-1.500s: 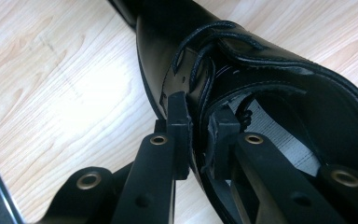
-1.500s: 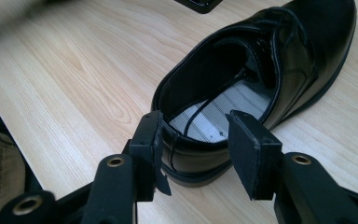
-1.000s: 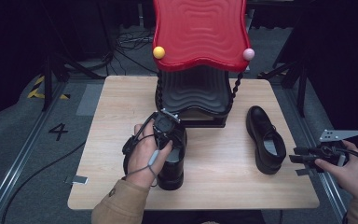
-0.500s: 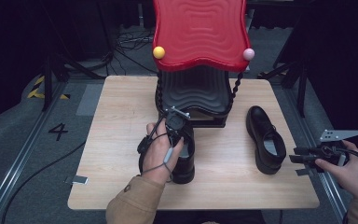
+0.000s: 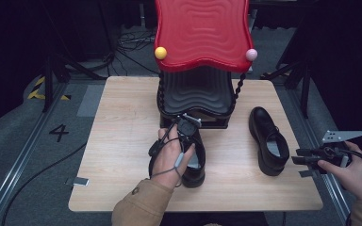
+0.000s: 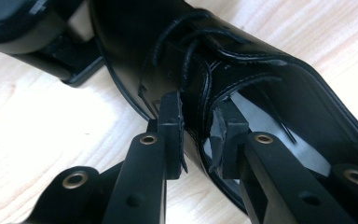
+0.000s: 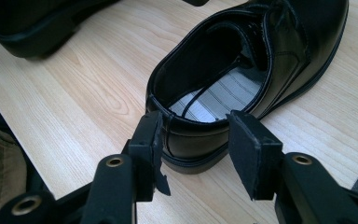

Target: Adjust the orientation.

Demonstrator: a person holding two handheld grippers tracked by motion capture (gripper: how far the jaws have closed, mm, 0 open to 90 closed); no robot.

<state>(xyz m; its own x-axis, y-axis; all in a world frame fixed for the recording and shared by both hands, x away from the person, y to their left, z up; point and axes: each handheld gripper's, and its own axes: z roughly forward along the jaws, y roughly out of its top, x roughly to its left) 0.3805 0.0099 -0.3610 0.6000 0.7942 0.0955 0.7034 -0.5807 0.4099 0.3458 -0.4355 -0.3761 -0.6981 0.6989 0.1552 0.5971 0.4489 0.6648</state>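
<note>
Nearest in the left gripper view, the left gripper (image 6: pixel 196 135) has its two black jaws straddling the side wall of the left shoe (image 6: pixel 242 79) at its opening, one pad outside the leather and one inside. The jaws have just been opening, and a thin gap shows on each side of the wall, so the pads look slack against it rather than pinching. In the high view this gripper (image 5: pixel 187 127) sits under the person's left hand (image 5: pixel 172 157), which lies over the shoe (image 5: pixel 195 167), the forearm in a tan sleeve (image 5: pixel 139 207) coming up from the bottom edge and the gripper pointing away and down. The shoe stands on its sole on the wooden table (image 5: pixel 118 141), near the front middle, its toe close to the base of the black stand (image 5: pixel 195 94).

In the right gripper view the right gripper (image 7: pixel 193 144) has its jaws spread, empty, held just short of the heel of the right shoe (image 7: pixel 242 70) without touching it. In the high view the right hand (image 5: pixel 353 172) holds this gripper (image 5: pixel 301 162) roughly level at the table's right edge, aimed at that shoe (image 5: pixel 266 139), which stands upright on the right part of the table, well apart from the other

Farther back, the red wavy board (image 5: pixel 202 33) tops the stand
</note>
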